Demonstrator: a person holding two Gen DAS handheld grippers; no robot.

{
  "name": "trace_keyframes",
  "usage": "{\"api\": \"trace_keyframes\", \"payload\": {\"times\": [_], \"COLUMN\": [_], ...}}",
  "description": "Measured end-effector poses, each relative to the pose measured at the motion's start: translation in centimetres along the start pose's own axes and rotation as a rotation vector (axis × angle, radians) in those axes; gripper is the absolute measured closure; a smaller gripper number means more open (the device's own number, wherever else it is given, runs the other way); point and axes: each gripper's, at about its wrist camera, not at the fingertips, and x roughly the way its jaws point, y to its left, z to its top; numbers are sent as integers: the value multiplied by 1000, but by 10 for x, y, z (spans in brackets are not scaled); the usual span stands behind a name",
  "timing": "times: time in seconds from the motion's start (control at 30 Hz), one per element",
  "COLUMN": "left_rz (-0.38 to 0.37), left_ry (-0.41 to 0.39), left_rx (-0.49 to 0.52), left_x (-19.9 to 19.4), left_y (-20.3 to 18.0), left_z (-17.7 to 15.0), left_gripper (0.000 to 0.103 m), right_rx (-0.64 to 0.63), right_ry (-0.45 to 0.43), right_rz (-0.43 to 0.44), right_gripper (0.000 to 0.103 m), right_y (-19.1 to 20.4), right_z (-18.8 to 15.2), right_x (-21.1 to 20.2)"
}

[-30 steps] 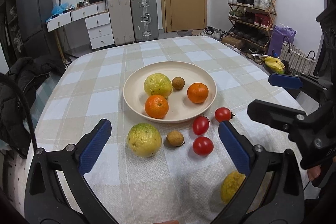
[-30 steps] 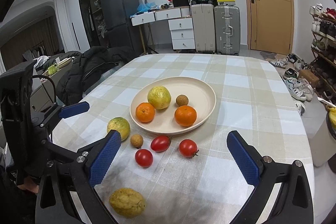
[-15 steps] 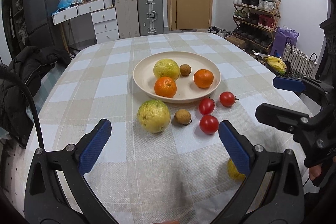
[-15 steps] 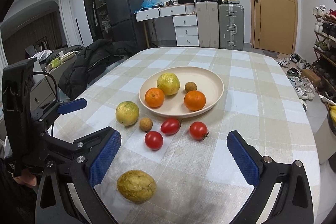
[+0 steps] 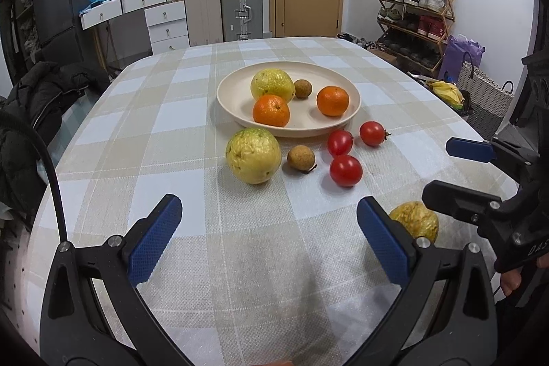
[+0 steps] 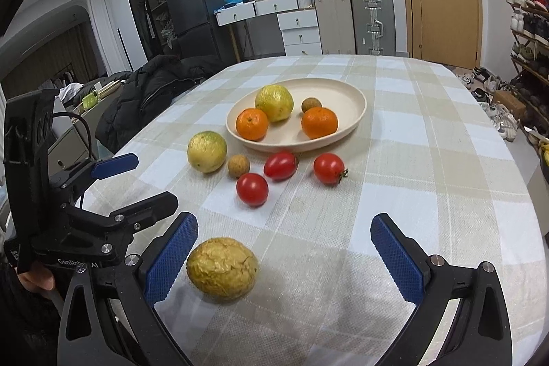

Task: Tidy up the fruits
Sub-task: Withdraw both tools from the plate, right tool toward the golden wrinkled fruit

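On the checked tablecloth [image 5: 171, 112], here is what you have in front of you:

Plate: the cream plate [image 5: 236, 112] sits mid-table, and it carries two oranges [image 5: 271, 110], one yellow-green guava [image 5: 272, 84] and a small brown longan [image 5: 303, 88].
Loose fruit: just outside the plate's near rim you have a second guava [image 5: 253, 155], touching or almost touching that rim, and I can't call it from the left view. Beside it lies another longan [image 5: 301, 158], then three red tomatoes [image 5: 346, 170] in a loose cluster.
Wrinkled fruit: the yellow, creased passion fruit [image 6: 222, 268] lies alone near your edge of the table, well apart from the plate.
Your right claw: the right gripper [image 6: 284, 256] is spread wide with nothing in it; the passion fruit rests on the cloth inside the gap, just beside the left-hand blue pad [image 6: 171, 258], far from the other one.
Your left claw: the left gripper [image 5: 269, 235] is also wide open and empty, hovering over bare cloth, with the guava and tomatoes ahead of it.
Cross view: from the left camera you can see the passion fruit [image 5: 415, 222] partly hidden behind that gripper's right-hand pad, with your right gripper's black finger above it.
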Motion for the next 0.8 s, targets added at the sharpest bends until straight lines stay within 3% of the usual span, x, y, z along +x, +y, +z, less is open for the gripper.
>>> {"api": "trace_keyframes", "payload": {"times": [0.8], "left_rz": [-20], "left_ry": [35], "left_rx": [-22], "left_x": [8], "left_y": [8], "left_z": [-20], "left_gripper": [1], "right_rx": [-36], "right_ry": [87], "right_rz": [36], "right_gripper": [1], "right_y": [22], "right_z": [-17], "right_x": [15]}}
